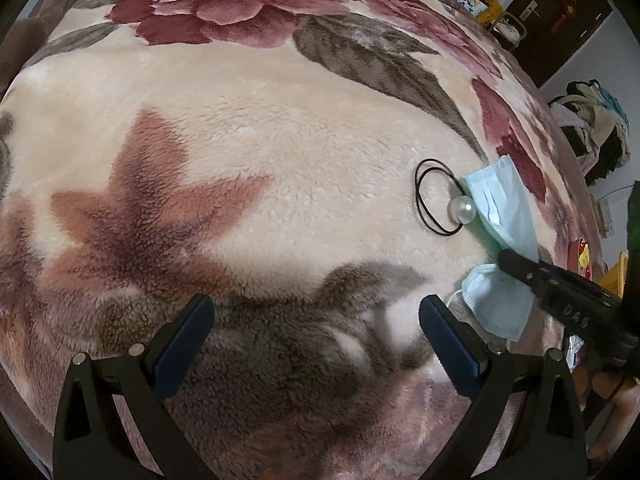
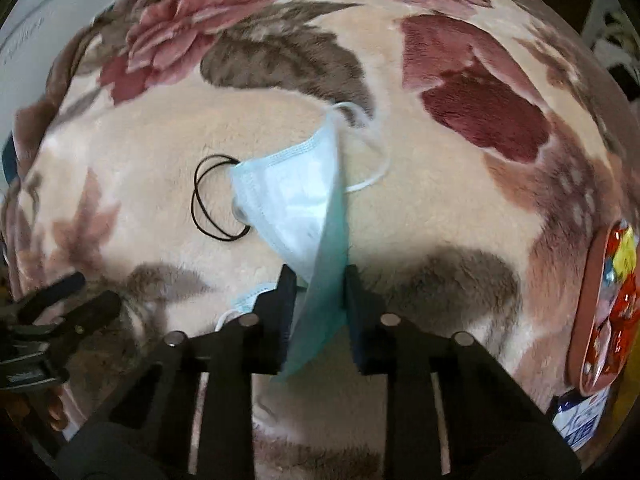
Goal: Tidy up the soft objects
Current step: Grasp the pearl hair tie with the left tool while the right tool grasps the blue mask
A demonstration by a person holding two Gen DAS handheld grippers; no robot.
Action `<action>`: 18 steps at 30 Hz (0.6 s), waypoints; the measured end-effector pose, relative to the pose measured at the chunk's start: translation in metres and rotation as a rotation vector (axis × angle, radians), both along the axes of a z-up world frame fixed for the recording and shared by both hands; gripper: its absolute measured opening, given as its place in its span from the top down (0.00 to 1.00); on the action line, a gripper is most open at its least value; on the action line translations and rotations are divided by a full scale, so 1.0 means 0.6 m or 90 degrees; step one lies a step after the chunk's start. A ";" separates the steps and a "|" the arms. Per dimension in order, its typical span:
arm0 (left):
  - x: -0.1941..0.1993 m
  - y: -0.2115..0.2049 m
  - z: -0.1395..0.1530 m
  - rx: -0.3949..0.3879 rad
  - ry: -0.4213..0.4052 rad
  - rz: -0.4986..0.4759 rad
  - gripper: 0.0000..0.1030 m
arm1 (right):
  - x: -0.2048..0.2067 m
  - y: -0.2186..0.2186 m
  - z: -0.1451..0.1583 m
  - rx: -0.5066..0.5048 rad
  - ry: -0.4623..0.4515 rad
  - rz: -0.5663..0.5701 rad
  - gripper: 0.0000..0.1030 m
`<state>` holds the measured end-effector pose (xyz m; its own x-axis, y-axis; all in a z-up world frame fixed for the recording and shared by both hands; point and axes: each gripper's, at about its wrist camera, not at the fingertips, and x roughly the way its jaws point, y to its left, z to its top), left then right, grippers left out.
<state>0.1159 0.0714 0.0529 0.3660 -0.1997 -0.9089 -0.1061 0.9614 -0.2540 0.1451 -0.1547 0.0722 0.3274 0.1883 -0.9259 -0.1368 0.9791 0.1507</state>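
Observation:
A light blue face mask (image 2: pixel 296 196) lies folded on a floral fleece blanket (image 2: pixel 420 208); it also shows in the left wrist view (image 1: pixel 500 200). My right gripper (image 2: pixel 318 280) is shut on the mask's near edge. A black hair tie (image 1: pixel 432 200) with a pearl bead (image 1: pixel 462 210) lies just left of the mask, partly under it in the right wrist view (image 2: pixel 212 204). A second blue mask (image 1: pixel 496 300) lies near the right gripper. My left gripper (image 1: pixel 316 320) is open and empty, low over the blanket (image 1: pixel 280 140), left of the masks.
A red snack packet (image 2: pixel 608 300) lies at the blanket's right edge. A dark door (image 1: pixel 560 16), a clothes pile (image 1: pixel 592 128) and yellow items (image 1: pixel 492 8) stand beyond the bed's far edge.

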 end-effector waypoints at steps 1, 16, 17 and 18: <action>0.003 -0.003 -0.001 -0.001 0.001 -0.002 0.01 | -0.003 -0.009 0.006 0.005 -0.008 -0.014 0.80; 0.092 -0.151 0.015 -0.014 -0.030 -0.103 0.23 | -0.045 -0.089 0.026 0.024 -0.033 -0.099 0.79; 0.098 -0.161 0.015 -0.013 -0.032 -0.111 0.26 | -0.045 -0.090 0.024 0.026 -0.031 -0.099 0.79; 0.103 -0.171 0.015 -0.012 -0.031 -0.120 0.42 | -0.046 -0.091 0.023 0.027 -0.030 -0.099 0.79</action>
